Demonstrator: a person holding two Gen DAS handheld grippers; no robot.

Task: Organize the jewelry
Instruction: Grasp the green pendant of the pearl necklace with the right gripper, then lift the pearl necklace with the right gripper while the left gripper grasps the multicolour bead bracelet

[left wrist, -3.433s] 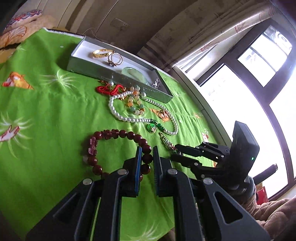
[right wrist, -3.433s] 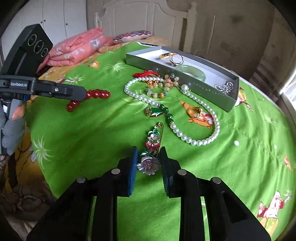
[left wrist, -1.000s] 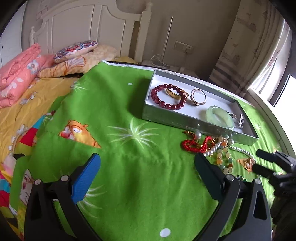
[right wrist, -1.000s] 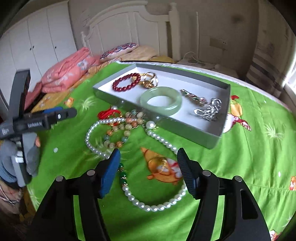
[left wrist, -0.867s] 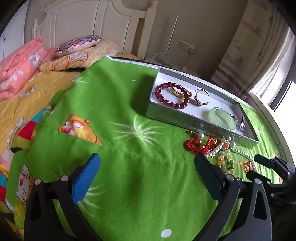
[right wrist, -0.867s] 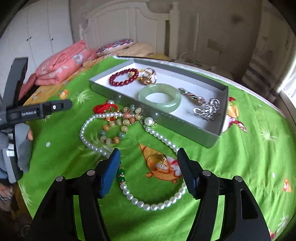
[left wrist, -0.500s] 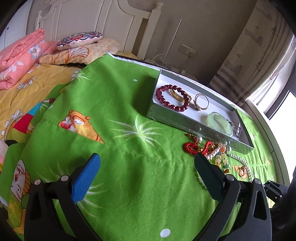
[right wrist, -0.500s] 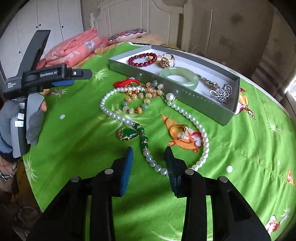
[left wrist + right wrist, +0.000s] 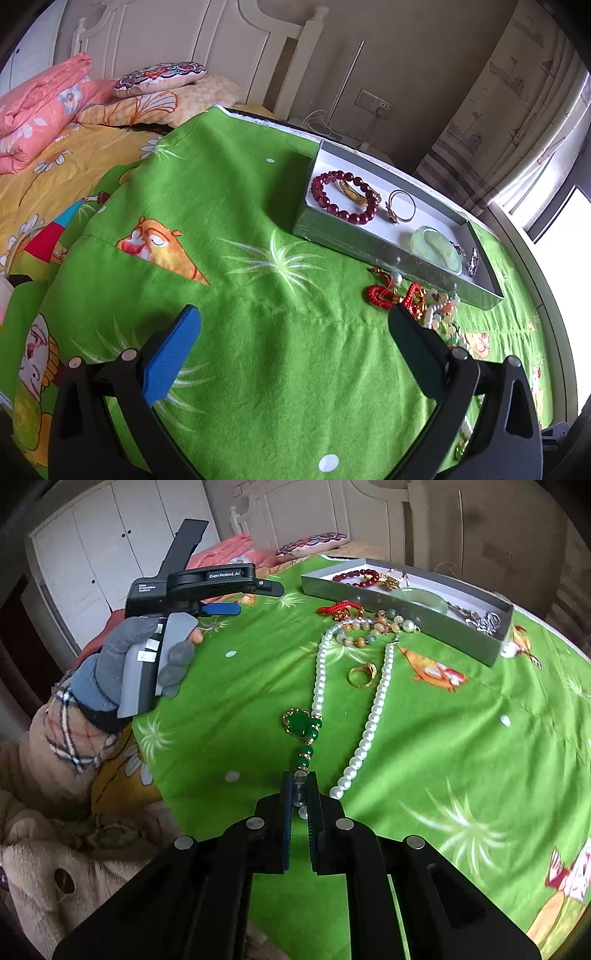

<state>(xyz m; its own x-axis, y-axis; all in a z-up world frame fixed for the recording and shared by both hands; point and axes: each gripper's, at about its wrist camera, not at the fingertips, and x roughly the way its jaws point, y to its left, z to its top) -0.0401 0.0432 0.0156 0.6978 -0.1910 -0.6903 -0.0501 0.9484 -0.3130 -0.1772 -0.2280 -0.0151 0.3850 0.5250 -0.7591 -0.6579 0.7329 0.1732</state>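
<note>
My right gripper [image 9: 300, 794] is closing its jaws on the near end of the pearl necklace [image 9: 380, 690], and the pads press on a clear bead just below the green pendant [image 9: 297, 722]. The necklace lies stretched over the green cloth toward the grey tray [image 9: 388, 602]. My left gripper [image 9: 291, 314] stands wide open above bare cloth with nothing between its fingers; the right wrist view shows it at the left [image 9: 258, 599]. In the tray [image 9: 369, 243] lie a dark red bead bracelet [image 9: 325, 201], a gold bangle [image 9: 354, 192], a ring [image 9: 402, 206] and a jade bangle [image 9: 437, 247].
Loose on the cloth in front of the tray are a red cord knot [image 9: 380, 295], a bracelet of mixed beads [image 9: 376, 627] and a gold ring [image 9: 364, 675]. Pink bedding [image 9: 37, 110] and a pillow lie far left. A gloved hand [image 9: 122, 664] holds the left gripper.
My right gripper has drawn back toward the cloth's near edge and shut on the necklace's end, pulling the necklace out straighter. The left gripper has stayed open and nearly still.
</note>
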